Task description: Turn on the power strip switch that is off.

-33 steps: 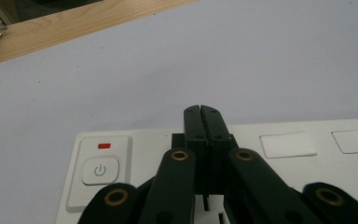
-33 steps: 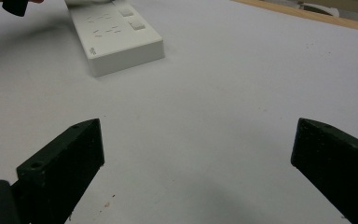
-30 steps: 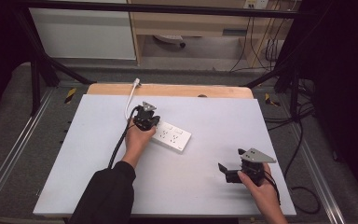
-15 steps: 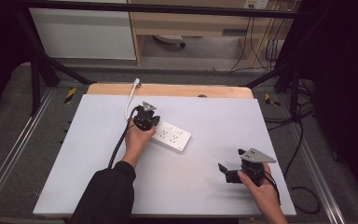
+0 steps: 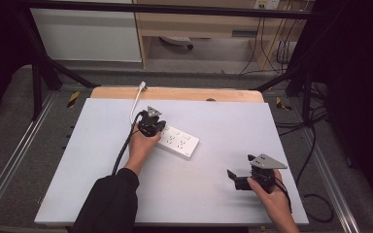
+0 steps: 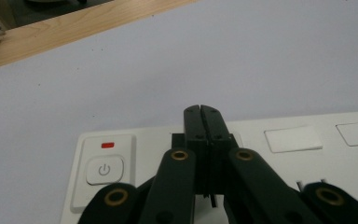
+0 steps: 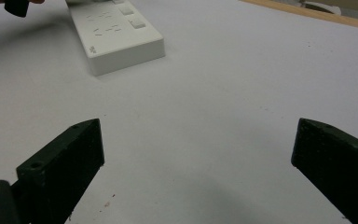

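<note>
The white power strip point(image 5: 177, 141) lies flat on the white table point(image 5: 77, 194), a little toward ten o'clock of the board's centre, its long axis running from ten toward four o'clock; its power switch point(image 6: 104, 169) with a red lamp sits at the ten-o'clock end; the left gripper point(image 5: 150, 127) rests over that end, jaws pressed fully together with nothing between them, tips just beside the switch; the right gripper point(image 5: 237, 179) sits well apart at four o'clock, jaws spread wide and empty above bare table.
</note>
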`<state>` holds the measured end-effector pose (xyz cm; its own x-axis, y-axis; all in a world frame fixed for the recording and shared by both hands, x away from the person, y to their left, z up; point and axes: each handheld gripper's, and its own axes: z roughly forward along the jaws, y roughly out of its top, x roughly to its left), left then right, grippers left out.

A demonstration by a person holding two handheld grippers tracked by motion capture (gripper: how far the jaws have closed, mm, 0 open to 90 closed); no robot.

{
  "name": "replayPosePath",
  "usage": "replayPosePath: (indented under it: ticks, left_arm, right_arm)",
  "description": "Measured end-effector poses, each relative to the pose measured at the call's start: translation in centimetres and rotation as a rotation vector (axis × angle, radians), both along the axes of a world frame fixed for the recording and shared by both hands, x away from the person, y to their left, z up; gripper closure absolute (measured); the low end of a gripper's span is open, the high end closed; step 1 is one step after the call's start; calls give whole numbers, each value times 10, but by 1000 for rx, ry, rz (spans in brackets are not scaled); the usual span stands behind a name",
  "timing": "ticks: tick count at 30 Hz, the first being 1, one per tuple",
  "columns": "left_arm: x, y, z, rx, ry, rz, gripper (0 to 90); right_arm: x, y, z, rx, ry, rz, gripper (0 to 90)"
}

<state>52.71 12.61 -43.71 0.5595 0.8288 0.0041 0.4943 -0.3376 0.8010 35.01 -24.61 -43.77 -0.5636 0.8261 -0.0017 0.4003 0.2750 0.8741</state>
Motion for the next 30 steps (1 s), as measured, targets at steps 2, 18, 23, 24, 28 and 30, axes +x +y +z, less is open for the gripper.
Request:
replayPosePath:
  ticks: [2, 18, 23, 24, 28, 30]
  left_arm:
    - [0, 0, 0, -9, 3, 7, 900]
    - [2, -1, 12, -37, -38, -14, 900]
    - [1, -2, 14, -52, -42, -8, 900]
    - [0, -2, 15, -54, -46, -11, 900]
    - [0, 0, 19, -71, -56, -7, 900]
    - [0, 2, 21, -65, -78, 9, 813]
  right_arm:
    - [0, 0, 0, 2, 1, -1, 30]
    - [0, 1, 0, 4, -1, -2, 31]
    - [0, 1, 0, 5, -2, -2, 31]
    - [0, 1, 0, 5, -2, -2, 31]
    - [0, 1, 0, 8, -3, -2, 31]
    - [0, 1, 1, 10, -3, -3, 31]
